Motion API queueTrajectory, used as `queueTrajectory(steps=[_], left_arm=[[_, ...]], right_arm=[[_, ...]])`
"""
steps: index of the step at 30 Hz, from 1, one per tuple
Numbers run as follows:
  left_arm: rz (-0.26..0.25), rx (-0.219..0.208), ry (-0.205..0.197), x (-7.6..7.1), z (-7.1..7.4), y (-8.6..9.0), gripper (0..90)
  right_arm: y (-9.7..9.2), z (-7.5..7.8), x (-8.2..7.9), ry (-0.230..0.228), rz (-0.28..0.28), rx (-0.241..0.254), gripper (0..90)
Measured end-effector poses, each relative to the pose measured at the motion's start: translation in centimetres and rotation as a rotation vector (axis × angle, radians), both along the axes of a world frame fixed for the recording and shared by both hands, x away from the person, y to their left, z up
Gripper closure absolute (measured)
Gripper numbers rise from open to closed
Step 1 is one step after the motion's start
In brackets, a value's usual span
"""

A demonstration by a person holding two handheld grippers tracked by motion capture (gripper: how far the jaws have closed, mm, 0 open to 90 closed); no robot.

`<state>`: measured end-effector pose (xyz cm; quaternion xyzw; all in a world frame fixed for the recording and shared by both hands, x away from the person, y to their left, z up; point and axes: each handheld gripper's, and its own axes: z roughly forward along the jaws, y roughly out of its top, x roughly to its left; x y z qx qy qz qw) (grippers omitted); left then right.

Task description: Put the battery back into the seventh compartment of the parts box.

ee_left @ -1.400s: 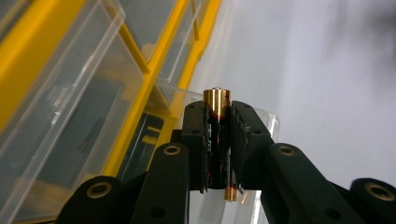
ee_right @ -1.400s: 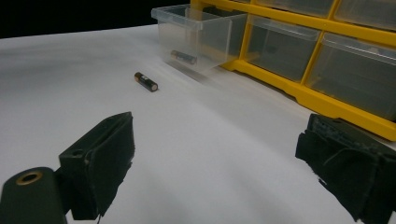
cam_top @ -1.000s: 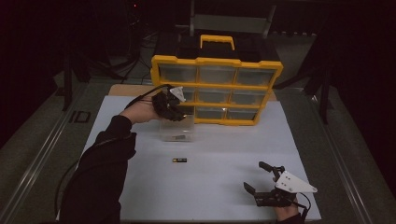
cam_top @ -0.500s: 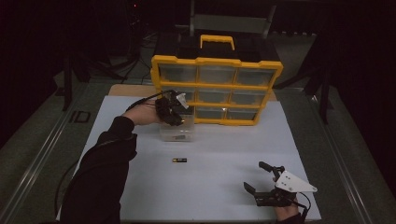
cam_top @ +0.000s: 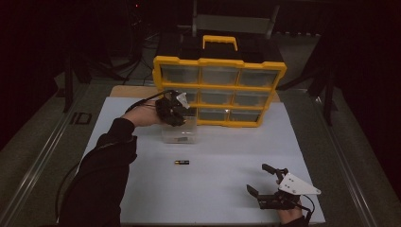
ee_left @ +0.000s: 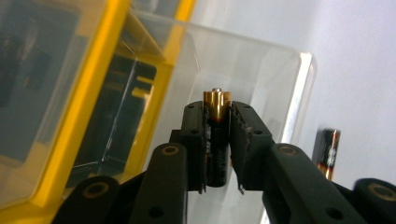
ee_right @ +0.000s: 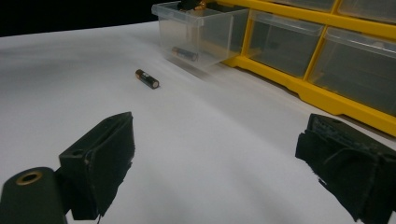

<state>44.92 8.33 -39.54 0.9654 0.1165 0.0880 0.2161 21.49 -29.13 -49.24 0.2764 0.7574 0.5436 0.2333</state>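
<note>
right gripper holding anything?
No: the right gripper has its jaws wide apart over the bare white mat, with nothing between them.

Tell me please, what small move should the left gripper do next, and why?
Probably open the jaws and let go. The left gripper holds a battery upright over the clear bin pulled out of the yellow organizer. One battery already lies inside; another battery waits on the table.
</note>
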Motion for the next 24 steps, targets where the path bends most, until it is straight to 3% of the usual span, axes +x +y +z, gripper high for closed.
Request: queueTrajectory(steps=[2, 6, 7, 8, 12, 17, 19, 24], left_arm=[[0.019, -0.051, 0.03, 0.0, 0.4, 0.3, 65.6], [0.023, -0.088, 0.054, -0.3, 1.0, 0.8, 57.4], [0.023, -0.1, 0.055, -0.4, 1.1, 0.9, 48.8], [0.021, -0.109, 0.063, -0.4, 1.1, 1.0, 48.8], [0.026, -0.117, 0.062, -1.0, 1.4, 1.2, 34.8], [0.022, -0.139, 0.041, -1.9, 1.6, 1.4, 24.1], [0.026, -0.154, 0.05, -2.1, 1.7, 1.6, 14.5], [0.024, -0.159, 0.07, -2.8, 1.6, 2.0, 5.3]], right_arm=[[-0.1, 0.0, 0.0, -0.003, -0.002, 0.003, 9.1], [-0.1, 0.0, 0.0, -0.001, -0.001, 0.003, 9.1], [-0.1, 0.0, 0.0, -0.002, -0.002, 0.002, 9.1], [-0.1, 0.0, 0.0, -0.002, -0.002, 0.002, 9.1], [-0.1, 0.1, 0.0, -0.003, -0.004, 0.003, 9.1], [0.0, 0.1, 0.0, -0.003, -0.005, 0.003, 9.1], [0.0, 0.0, 0.0, -0.002, -0.004, 0.002, 9.1], [0.0, 0.0, 0.0, 0.005, 0.0, 0.007, 9.1]])
